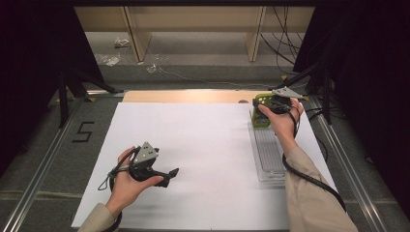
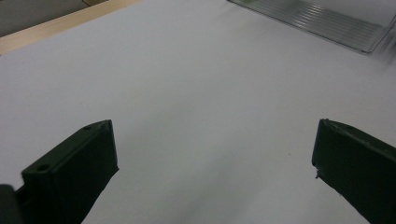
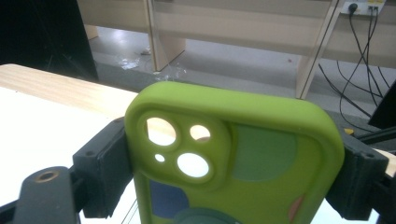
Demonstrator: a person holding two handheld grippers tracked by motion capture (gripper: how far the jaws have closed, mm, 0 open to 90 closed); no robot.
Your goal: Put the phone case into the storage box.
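Both jaws of my right gripper (image 3: 233,186) clamp the green phone case (image 3: 238,163); next, I'd lower it into the clear tray (image 1: 269,166) beneath; left gripper (image 2: 215,158) gapes empty.

**What the surfaces look like from my station**

The phone case (image 3: 233,158) I hold reads as soft matt rubbery plastic, lime green, smooth, with flatter coloured patches printed on its back. My right gripper (image 3: 233,186) clamps it between dull black jaws that look like moulded plastic, slightly grainy. On top of it sits a grey plate with a brushed metal look. My left gripper (image 2: 215,158) has the same matt black jaws. The white sheet (image 1: 203,145) under everything is smooth, matt, paper-like. At the right lies a clear tray (image 1: 269,154), glossy ribbed plastic. Along the far edge I see pale, smooth wood of the table (image 1: 183,95). My sleeve (image 1: 314,198) is beige woven cloth.
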